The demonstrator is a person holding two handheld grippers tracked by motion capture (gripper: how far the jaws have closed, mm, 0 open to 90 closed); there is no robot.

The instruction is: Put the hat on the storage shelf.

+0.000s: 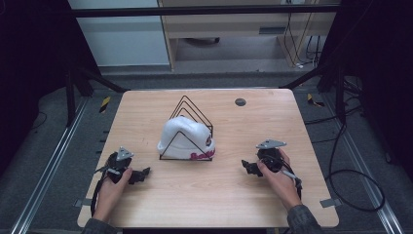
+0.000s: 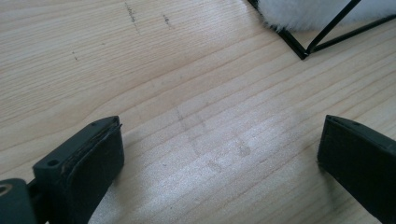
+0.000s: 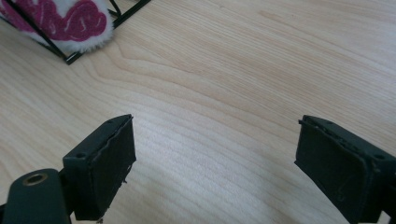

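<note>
A pale wooden bench (image 1: 146,204) sits square in front of me, its edges all in sight, with grey floor and metal rails running along both sides. In the middle stands a black wire rack (image 1: 187,127) of nested triangles, and a white fluffy hat (image 1: 181,138) with pink lettering is tucked into its front slots, leaning inside the wires. The left gripper (image 1: 142,174) rests low on the bench near the left front, held in the person's left hand (image 1: 113,187), its jaws spread wide with only bare wood between them; in the left gripper view the rack's front corner and a tuft of the hat lie ahead and to the right, well apart from the jaw tips. The right gripper (image 1: 247,167) lies at the right front in the right hand (image 1: 277,178), jaws likewise wide apart and holding nothing; its own view shows the hat's pink print and the rack's corner up at the left, clear of the jaws. There is open wood all along the front and on both sides of the rack. A small dark round cap (image 1: 240,102) sits near the far edge. Beyond the bench are a cabinet (image 1: 229,24) and loose cables (image 1: 350,180) on the floor to the right.
</note>
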